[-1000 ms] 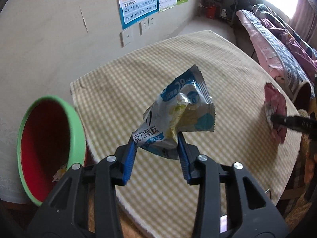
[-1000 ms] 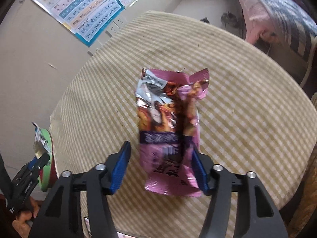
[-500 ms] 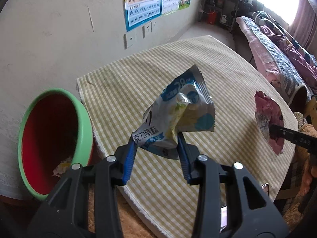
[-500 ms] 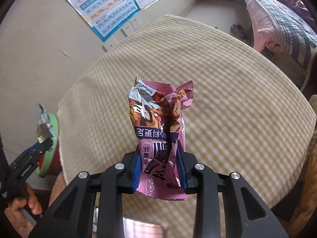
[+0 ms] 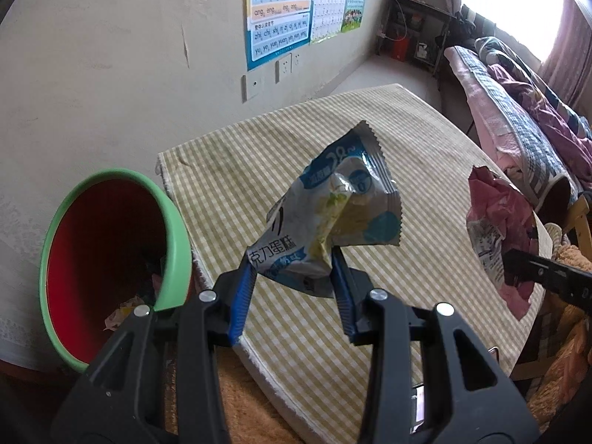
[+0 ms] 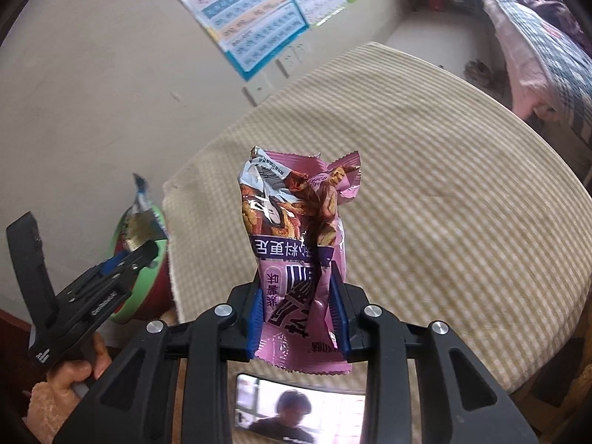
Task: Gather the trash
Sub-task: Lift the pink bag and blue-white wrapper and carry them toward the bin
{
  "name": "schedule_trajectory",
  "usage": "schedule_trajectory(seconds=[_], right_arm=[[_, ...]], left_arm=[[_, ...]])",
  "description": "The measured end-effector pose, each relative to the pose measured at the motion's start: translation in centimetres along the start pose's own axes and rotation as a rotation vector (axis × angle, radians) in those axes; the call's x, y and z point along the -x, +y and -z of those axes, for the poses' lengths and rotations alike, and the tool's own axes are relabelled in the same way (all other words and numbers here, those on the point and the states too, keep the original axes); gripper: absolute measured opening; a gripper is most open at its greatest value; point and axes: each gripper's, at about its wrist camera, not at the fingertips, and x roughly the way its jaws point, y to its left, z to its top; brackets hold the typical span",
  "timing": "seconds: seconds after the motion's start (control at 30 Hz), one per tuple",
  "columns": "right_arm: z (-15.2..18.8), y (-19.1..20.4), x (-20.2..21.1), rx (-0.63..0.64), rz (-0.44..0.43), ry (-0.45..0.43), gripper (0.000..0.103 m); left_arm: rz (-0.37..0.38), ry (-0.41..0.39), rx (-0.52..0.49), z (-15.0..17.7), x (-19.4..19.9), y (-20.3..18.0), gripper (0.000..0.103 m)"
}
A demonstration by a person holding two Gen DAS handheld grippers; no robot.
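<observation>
Both grippers are carrying trash above the checked tablecloth [image 5: 425,333]. The left gripper [image 5: 294,290] is pinching the lower edge of a crumpled blue-and-white wrapper [image 5: 333,222], jaws narrowed onto it, the packet hanging clear of the table. The right gripper [image 6: 299,318] is clamping a purple snack bag [image 6: 296,251] between its blue pads, the bag standing up out of the jaws. A green-rimmed red bin [image 5: 111,259] is sitting just beside the table's near-left edge, with scraps lying at its bottom, though what they are is hard to tell.

The step in hand seems to be the carry from table to bin. The next move is calling for the left gripper to swing leftward until the wrapper is hanging over the bin's mouth, then release; the purple bag is needing a longer trip across before its drop.
</observation>
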Motion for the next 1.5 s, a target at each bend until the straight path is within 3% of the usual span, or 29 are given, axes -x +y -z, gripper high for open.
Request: schedule_trajectory(seconds=[0.37, 1.0, 1.5], right_arm=[[0.1, 3.5, -0.3, 0.065, -0.028, 0.004, 0.03], [0.3, 5.2, -1.8, 0.104, -0.015, 0.038, 0.03], [-1.4, 6.0, -0.7, 0.123, -0.015, -0.005, 0.03]], left_arm=[[-0.001, -0.02, 0.042, 0.0, 0.7, 1.5, 0.038], [0.005, -0.045, 0.09, 0.4, 1.4, 3.5, 0.038], [-0.025, -0.052, 0.139, 0.8, 1.7, 5.9, 0.038]])
